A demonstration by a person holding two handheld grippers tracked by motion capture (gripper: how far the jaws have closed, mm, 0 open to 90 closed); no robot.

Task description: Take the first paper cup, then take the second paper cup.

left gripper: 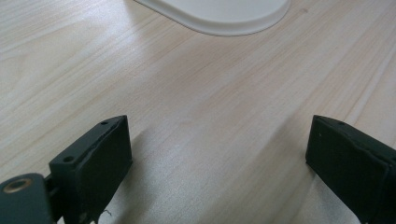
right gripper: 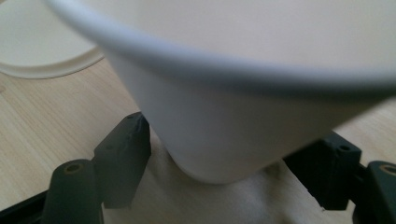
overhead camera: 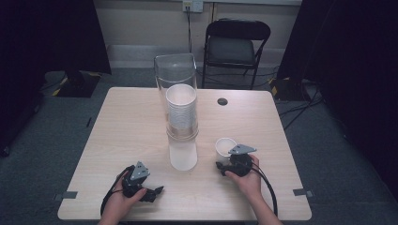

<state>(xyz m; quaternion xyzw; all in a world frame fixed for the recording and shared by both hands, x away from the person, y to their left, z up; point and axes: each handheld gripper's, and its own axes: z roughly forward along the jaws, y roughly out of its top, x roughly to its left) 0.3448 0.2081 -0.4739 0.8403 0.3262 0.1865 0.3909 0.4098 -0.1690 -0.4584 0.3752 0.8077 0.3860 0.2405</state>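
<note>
Your right tongs (overhead camera: 224, 164) stand loose around the paper cup (overhead camera: 225, 146), now set upright on the surface (overhead camera: 131, 126); your left tongs (overhead camera: 157, 191) rest open, empty; the dispenser's cup stack (overhead camera: 181, 112) remains.

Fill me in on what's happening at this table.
A person works with a tool in each hand. The right tool sits around the base of a white paper cup standing on the table, its jaws not pressing it. The left tool rests open near the table's front edge. A cup stack stands in a clear dispenser.
</note>
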